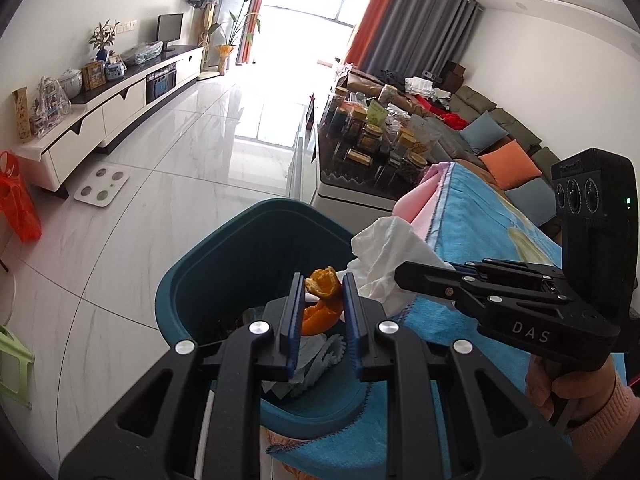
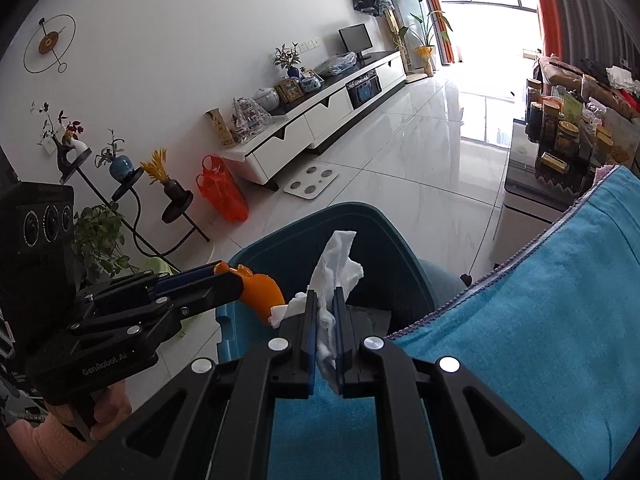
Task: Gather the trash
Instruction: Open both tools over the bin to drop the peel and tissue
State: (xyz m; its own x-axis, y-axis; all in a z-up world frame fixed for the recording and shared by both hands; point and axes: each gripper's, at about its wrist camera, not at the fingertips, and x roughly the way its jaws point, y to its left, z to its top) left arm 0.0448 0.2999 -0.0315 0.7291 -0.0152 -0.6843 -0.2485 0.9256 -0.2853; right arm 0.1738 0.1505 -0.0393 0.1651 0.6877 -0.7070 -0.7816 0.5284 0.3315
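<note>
Over the teal bin (image 1: pixel 224 280) — left claw (image 1: pixel 320 300) clamped on orange peel (image 1: pixel 322 304), directly above the opening; right claw (image 2: pixel 325 320) grips crumpled tissue (image 2: pixel 336 268) at the bin's rim, counter-side — left is nearer to dropping

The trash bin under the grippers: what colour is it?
Dark teal trash bin; clearest in the left wrist view.
</note>
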